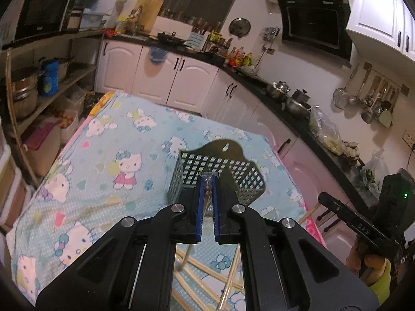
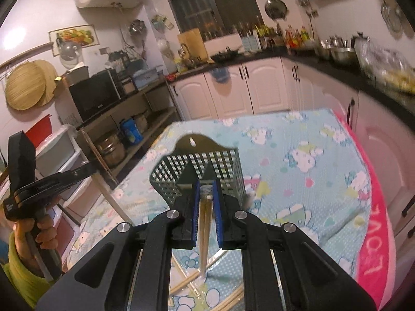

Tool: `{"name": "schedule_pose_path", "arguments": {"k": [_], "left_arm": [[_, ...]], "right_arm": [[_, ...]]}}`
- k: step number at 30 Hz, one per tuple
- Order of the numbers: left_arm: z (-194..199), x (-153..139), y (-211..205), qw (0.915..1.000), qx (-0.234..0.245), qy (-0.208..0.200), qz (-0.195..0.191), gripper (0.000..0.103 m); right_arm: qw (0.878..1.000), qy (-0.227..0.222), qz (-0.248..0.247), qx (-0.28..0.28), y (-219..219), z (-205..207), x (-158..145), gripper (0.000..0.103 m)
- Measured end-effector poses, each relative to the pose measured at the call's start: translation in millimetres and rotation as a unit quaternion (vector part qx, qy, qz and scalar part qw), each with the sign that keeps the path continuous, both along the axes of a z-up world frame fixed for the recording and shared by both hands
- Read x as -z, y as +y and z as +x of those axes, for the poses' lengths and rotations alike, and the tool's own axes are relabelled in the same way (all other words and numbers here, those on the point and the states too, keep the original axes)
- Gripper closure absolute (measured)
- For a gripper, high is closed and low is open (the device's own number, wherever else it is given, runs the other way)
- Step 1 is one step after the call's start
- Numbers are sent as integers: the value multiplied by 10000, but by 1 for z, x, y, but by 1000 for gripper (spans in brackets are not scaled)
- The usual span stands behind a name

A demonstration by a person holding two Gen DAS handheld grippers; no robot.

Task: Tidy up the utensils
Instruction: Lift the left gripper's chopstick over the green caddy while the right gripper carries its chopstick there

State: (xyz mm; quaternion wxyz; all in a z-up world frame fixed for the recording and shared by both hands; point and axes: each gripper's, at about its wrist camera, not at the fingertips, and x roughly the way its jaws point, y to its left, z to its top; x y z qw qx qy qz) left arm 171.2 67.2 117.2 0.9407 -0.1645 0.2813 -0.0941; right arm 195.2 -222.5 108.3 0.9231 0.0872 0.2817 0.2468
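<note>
A home kitchen is shown by white arched cabinet doors [image 1: 192, 83], a black range hood [image 1: 315, 24] and hanging steel ladles [image 1: 373, 101].

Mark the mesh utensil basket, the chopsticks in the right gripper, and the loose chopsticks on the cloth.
mesh utensil basket [image 1: 243, 173], left wrist view, front mesh wall.
chopsticks in the right gripper [image 2: 205, 223], right wrist view, shafts between the pads.
loose chopsticks [image 1: 205, 264], left wrist view, mid-shaft.

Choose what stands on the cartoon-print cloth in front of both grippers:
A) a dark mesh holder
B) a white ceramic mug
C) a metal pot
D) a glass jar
A: a dark mesh holder with a grid wall and a hanging hole in its back plate stands upright on the cloth, with loose chopsticks lying nearer the camera.
</note>
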Motion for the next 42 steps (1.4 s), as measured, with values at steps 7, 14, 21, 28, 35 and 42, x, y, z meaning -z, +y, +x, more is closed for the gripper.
{"name": "schedule_pose_path", "arguments": {"k": [7, 14, 21, 28, 35, 42], "left_arm": [[5, -32, 0, 9996, 72, -278, 4, 102], [16, -73, -1, 9975, 62, -697, 126, 102], [34, -94, -7, 9957, 41, -888, 278, 102], [55, -101, -15, 9948, 75, -943, 380, 102], [79, -89, -21, 9959, 156, -772, 439, 102], [98, -67, -23, 9970, 122, -598, 479, 102]], "right_arm": [[9993, -371, -21, 11, 2, 3, -32, 93], [9972, -739, 40, 86, 6, 15, -71, 93], [9958, -893, 64, 187, 13, 37, -98, 93], [9947, -960, 89, 347, 15, 59, -107, 93], [9950, -895, -35, 448, 21, 81, -100, 93], [9953, -804, -157, 523, 27, 100, -84, 93]]}}
